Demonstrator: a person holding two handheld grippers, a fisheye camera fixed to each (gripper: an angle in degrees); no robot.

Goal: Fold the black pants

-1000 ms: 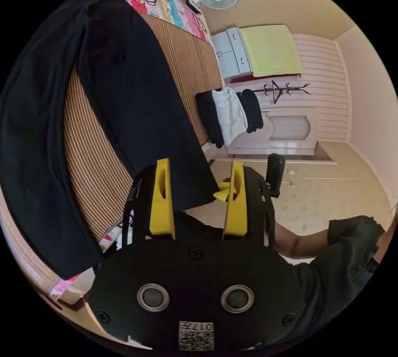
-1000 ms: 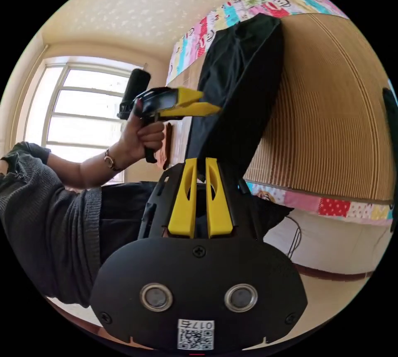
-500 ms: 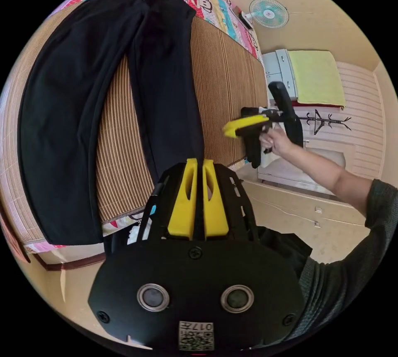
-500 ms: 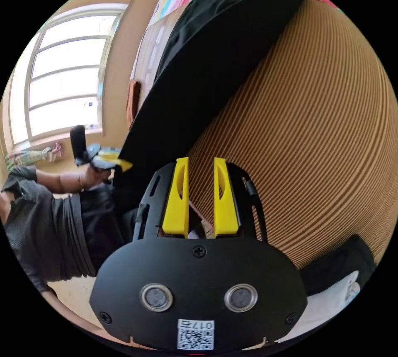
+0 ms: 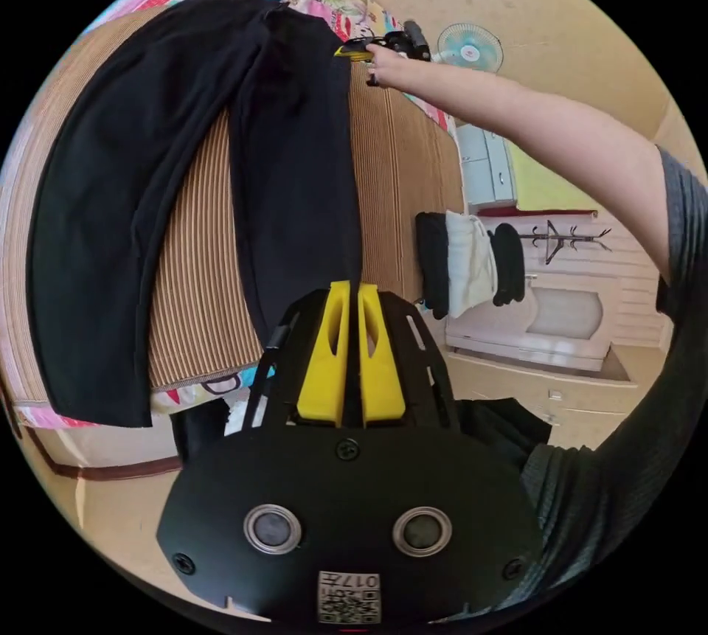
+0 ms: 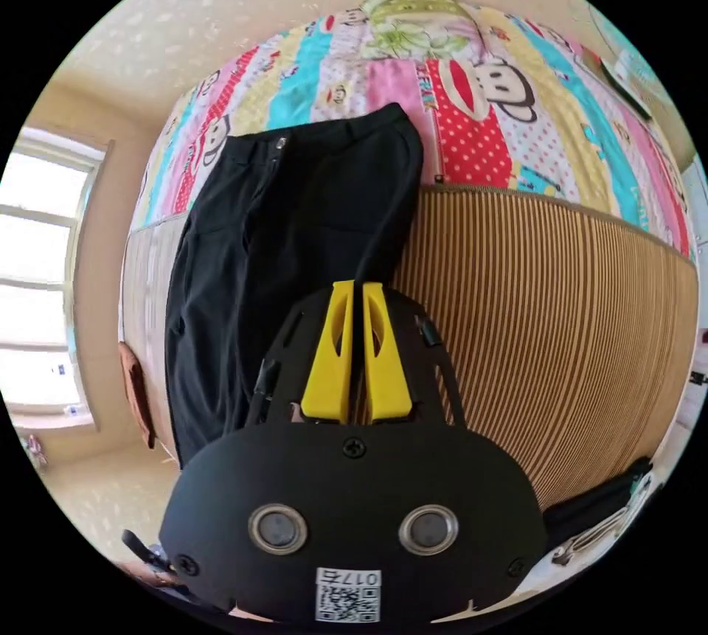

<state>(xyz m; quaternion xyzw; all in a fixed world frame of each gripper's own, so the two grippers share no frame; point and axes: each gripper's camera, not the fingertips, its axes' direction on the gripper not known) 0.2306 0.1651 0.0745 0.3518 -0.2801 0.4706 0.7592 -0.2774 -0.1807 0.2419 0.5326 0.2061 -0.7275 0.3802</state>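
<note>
The black pants (image 5: 287,170) lie spread flat on a striped bamboo mat (image 5: 195,281) on a bed, legs apart. In the left gripper view my left gripper (image 5: 351,290) is shut on the hem corner of the nearer leg at the mat's edge. A person's arm (image 5: 531,126) reaches across to the waist end, holding my right gripper (image 5: 346,52) there. In the right gripper view the waistband (image 6: 324,137) with its button lies ahead, and the right gripper (image 6: 356,288) is shut on the pants' (image 6: 295,222) side edge near the hip.
A colourful cartoon quilt (image 6: 472,82) lies beyond the mat (image 6: 546,310). Folded dark and white clothes (image 5: 472,262) hang over the bed's end. A fan (image 5: 470,47), a cabinet (image 5: 483,167) and a white door (image 5: 568,318) stand past it. A window (image 6: 33,288) is at one side.
The left gripper closed on the leg hem. The right gripper travelled from beside the hem up along the leg to the waist, where it has shut on the side edge.
</note>
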